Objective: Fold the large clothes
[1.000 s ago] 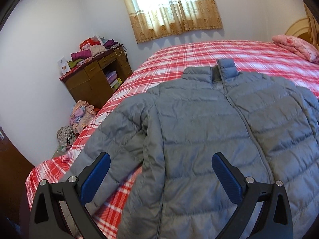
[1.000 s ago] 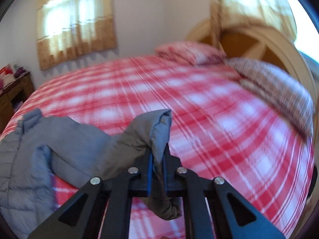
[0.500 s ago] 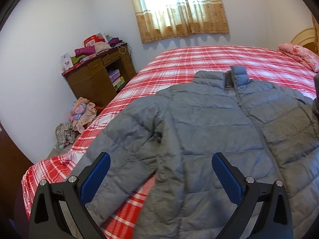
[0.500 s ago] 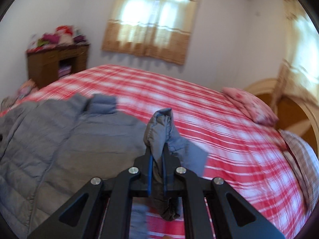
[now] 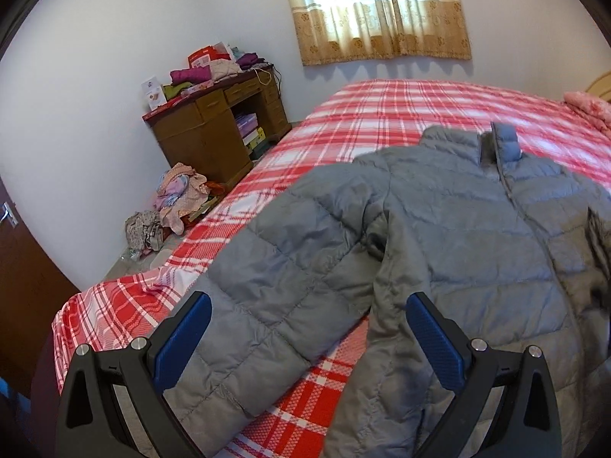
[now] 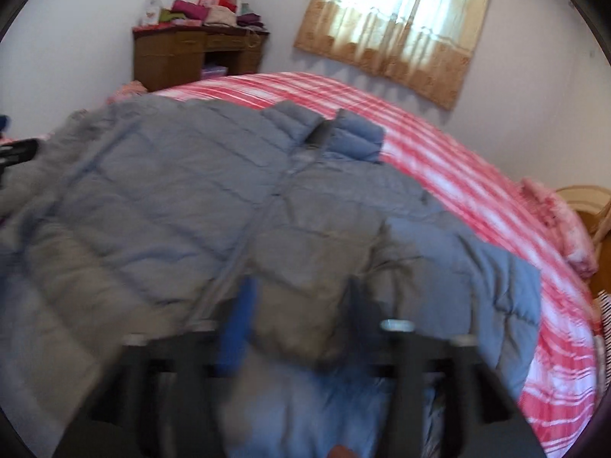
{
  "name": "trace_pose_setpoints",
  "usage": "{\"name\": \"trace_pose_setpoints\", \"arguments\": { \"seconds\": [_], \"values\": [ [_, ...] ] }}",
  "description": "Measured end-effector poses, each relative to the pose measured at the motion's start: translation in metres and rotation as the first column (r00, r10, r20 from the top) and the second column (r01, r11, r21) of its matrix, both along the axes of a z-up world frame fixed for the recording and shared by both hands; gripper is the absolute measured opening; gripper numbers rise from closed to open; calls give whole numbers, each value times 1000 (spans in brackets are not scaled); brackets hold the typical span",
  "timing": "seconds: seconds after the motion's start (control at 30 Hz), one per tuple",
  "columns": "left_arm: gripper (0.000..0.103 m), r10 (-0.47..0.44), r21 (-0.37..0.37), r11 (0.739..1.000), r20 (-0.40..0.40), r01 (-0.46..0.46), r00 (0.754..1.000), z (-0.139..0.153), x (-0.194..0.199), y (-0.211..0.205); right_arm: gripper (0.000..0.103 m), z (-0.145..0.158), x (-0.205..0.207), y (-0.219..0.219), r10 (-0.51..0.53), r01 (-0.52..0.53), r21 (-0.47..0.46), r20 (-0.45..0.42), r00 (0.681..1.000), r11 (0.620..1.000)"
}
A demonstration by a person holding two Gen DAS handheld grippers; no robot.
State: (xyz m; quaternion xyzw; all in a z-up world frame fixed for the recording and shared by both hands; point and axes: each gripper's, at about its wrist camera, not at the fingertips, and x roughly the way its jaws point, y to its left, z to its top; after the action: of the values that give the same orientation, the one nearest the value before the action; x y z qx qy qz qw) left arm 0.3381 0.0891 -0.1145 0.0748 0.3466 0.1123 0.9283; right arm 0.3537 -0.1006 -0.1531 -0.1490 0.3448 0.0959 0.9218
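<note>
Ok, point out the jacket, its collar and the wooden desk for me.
jacket (image 5: 458,252): left wrist view, on the quilted chest panel.
collar (image 5: 506,141): left wrist view, on the upright right half.
desk (image 5: 198,141): left wrist view, on its front side panel.

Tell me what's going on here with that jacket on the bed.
A person with a gripper in each hand is folding a grey puffer jacket spread front-up on a red plaid bed. The right gripper has the right sleeve laid across the jacket's front; the picture is too blurred to tell whether it grips the cuff. The left gripper is open, hovering above the left sleeve, which lies stretched out, not yet folded.
</note>
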Motion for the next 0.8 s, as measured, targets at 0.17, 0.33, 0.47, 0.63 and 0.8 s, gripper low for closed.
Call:
{"name": "trace_pose_setpoints", "arguments": {
  "seconds": [0.17, 0.33, 0.47, 0.63, 0.8],
  "values": [
    [102, -30, -38, 999, 22, 31, 999, 16, 8, -31, 92, 17, -47, -5, 55, -56, 30, 36, 998, 998],
    [102, -175, -130, 976, 7, 174, 985, 18, 23, -101, 92, 7, -63, -59, -89, 87, 48, 37, 995, 995],
    [102, -287, -231, 933, -21, 275, 958, 10, 40, -165, 92, 5, -62, -103, -202, 200, 98, 9, 979, 975],
    [102, -440, -303, 865, -71, 401, 895, -10, 64, -251, 92, 3, -76, -131, -256, 254, 106, 11, 967, 962],
    [17, -510, -325, 836, -163, 442, 845, -43, 83, -299, 92, -6, -91, -152, -293, 292, 143, -11, 956, 946]
  ]
}}
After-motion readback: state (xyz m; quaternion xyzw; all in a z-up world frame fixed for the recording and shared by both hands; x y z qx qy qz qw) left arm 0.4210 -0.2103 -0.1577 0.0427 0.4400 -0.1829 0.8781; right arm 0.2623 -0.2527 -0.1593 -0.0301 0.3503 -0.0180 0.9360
